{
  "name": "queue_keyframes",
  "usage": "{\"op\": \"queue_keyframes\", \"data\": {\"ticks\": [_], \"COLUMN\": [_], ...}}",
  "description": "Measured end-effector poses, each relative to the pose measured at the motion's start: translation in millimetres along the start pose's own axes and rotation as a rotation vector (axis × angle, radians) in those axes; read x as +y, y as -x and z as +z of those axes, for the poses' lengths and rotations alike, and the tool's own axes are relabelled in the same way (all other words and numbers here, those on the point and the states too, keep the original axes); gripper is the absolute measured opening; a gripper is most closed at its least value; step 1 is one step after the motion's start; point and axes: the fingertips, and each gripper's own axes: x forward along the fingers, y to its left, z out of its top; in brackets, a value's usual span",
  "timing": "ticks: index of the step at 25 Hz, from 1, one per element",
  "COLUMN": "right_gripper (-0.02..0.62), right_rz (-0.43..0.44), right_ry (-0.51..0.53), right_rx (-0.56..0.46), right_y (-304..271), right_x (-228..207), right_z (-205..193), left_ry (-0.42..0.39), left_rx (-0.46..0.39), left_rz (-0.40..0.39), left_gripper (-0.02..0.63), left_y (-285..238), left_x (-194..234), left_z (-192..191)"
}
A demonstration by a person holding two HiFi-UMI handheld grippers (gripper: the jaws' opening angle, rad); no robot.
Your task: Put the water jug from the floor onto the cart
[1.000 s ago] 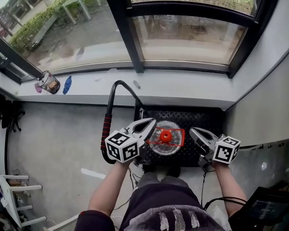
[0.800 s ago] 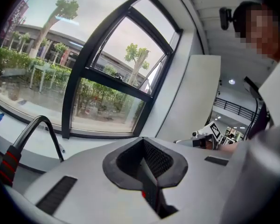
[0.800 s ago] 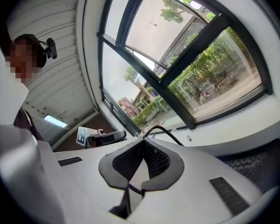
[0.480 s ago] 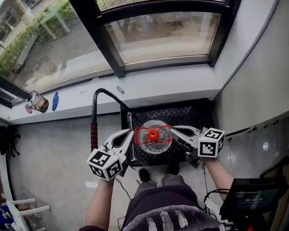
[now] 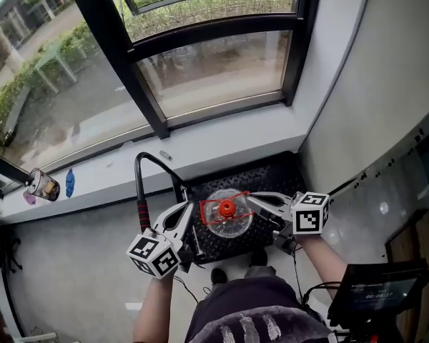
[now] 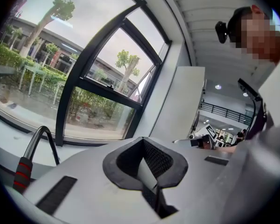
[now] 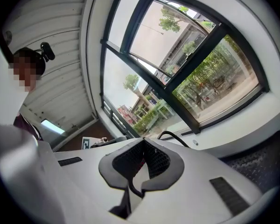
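Note:
The clear water jug point(image 5: 227, 219) with a red cap and a red handle hangs over the black cart deck point(image 5: 279, 174). My left gripper point(image 5: 194, 216) is shut and its tip meets the jug's red handle from the left. From the other side my right gripper point(image 5: 256, 201), also shut, reaches the handle. The jug is carried between the two tips. In the left gripper view the left gripper point(image 6: 146, 166) has nothing between its pads. In the right gripper view the right gripper point(image 7: 137, 168) has a sliver of red beyond its pads.
The cart's black push handle with a red grip point(image 5: 141, 210) rises at the left of the deck. Behind the cart runs a white window sill point(image 5: 222, 138) with a jar point(image 5: 41, 186) on it. A grey wall point(image 5: 372, 98) stands close on the right, a dark screen point(image 5: 375, 291) at lower right.
Both grippers closed in on the jug's red handle and rose with the jug between them. The head view swung, so the cart and window now sit further left.

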Motion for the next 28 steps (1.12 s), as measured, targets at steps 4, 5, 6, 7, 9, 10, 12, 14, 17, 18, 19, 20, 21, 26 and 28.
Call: {"op": "queue_keyframes", "data": {"ticks": [4,5,6,7,9,10,12,14,17,18,19,20,21,26,28], "right_gripper": [-0.002,-0.002,-0.002,-0.002,-0.002,-0.002,-0.002,-0.002,-0.002,-0.002,-0.002,-0.002,-0.002,-0.002,-0.002], "right_rz": [-0.072,-0.079,-0.081,-0.083,-0.084,-0.085,-0.1,-0.12,-0.138,-0.149,-0.159,-0.166,-0.168,-0.163,-0.153], "right_ry": [0.012,0.011,0.01,0.01,0.009,0.005,-0.011,-0.03,-0.045,-0.049,-0.054,-0.059,-0.063,-0.058,-0.067], "right_rx": [-0.073,-0.09,-0.1,-0.105,-0.111,-0.121,-0.162,-0.199,-0.22,-0.229,-0.241,-0.254,-0.265,-0.301,-0.311], "right_y": [0,-5,-11,-17,-25,-25,-22,-18,-9,-2,6,14,21,55,70], "right_x": [21,27,32,37,49,54,62,65,67,68,69,69,70,69,66], "right_z": [0,-2,-6,-12,-23,-27,-33,-35,-35,-34,-33,-31,-30,-26,-28], "left_ry": [0.036,0.027,0.016,0.009,0.019,0.042,0.133,0.202,0.168,0.151,0.138,0.126,0.117,0.095,0.071], "left_rx": [-0.047,-0.04,-0.033,-0.027,-0.025,-0.032,-0.063,-0.087,-0.06,-0.044,-0.032,-0.025,-0.022,0.007,0.036], "left_rz": [-0.033,-0.032,-0.031,-0.035,-0.06,-0.079,-0.13,-0.174,-0.202,-0.219,-0.237,-0.252,-0.261,-0.283,-0.279], "left_gripper": [-0.004,-0.005,-0.005,-0.005,-0.005,-0.005,-0.004,-0.005,-0.003,-0.004,-0.005,-0.004,-0.004,-0.005,-0.004], "left_y": [15,22,29,35,48,53,59,59,53,50,48,46,45,33,30], "left_x": [0,4,7,10,11,11,9,8,-2,-9,-17,-25,-31,-64,-79], "left_z": [3,2,1,-1,-5,-7,-9,-9,-13,-14,-15,-15,-14,-21,-31]}}
